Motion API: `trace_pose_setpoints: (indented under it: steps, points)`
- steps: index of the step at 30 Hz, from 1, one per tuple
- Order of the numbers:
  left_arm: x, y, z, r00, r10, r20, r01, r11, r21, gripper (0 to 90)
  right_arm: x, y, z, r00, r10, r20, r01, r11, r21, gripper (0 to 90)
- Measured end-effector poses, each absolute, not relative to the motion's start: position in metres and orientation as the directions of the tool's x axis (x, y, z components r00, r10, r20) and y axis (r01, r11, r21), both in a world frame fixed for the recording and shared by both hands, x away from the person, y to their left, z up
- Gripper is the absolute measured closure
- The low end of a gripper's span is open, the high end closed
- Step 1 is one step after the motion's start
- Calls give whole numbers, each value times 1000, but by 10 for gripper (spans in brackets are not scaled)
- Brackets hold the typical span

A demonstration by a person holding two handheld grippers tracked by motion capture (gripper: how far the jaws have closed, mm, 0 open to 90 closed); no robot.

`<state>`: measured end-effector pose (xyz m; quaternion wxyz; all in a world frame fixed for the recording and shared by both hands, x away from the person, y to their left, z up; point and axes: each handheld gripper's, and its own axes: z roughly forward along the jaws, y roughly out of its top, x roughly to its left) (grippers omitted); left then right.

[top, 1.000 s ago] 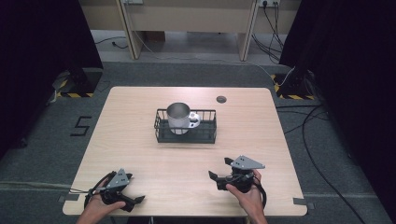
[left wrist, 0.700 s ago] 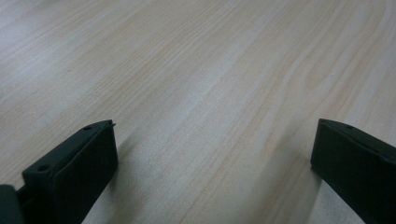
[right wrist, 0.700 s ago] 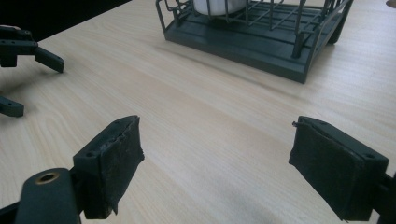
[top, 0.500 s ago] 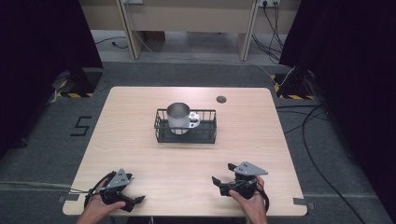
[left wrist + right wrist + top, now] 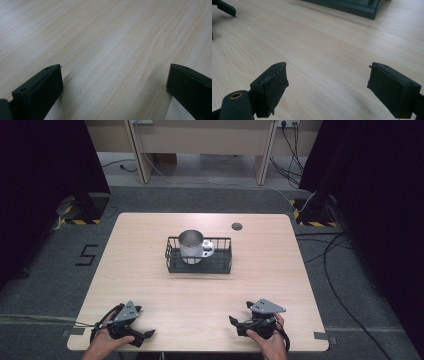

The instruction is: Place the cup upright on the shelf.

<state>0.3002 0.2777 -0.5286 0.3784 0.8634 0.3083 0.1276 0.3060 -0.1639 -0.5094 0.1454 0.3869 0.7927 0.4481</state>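
Left tongs: left gripper [image 5: 142, 336] sits by desk's near-left corner, in the person's left hand [image 5: 102, 342]; jaws spread wide, nothing btwn them, bare wood under them in left gripper view [image 5: 113, 75].
Right tongs: right gripper [image 5: 239, 320] near desk's near edge, right of centre, held by right hand [image 5: 270, 340]; jaws apart, have just been opening, nothing btwn them. Right gripper view [image 5: 328, 82] shows pads low over the wood, apart from it or touching, can't tell.
Grey plates: three-cornered plate tops each gripper, seen from high view.
Cables: one trails off each gripper toward near edge.
Mug [image 5: 191, 246]: metal, upright, open mouth up, stands in left part of the basket; handle side faces right w/ a white piece there, too small to tell what.
Basket [image 5: 222, 265]: black wire, rectangular, around desk's centre, a bit toward far edge; well apart from both grippers. Its dark base corner shows at top of right gripper view [image 5: 362, 10].
Desk [image 5: 150, 285]: light wood, rounded corners; small dark round cap [image 5: 237, 226] near far edge, right of centre.
Floor: grey carpet; a "5" mark [image 5: 88, 255] left of desk, loose cables to the right.
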Motion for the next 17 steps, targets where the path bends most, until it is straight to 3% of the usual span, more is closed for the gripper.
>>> trace_pose_setpoints:
  steps: [17]
  points:
    - [300,278,-529,778,628,-12,435,-525,731,0,302,-162,-519,-650,755,90,521,357,775,155]
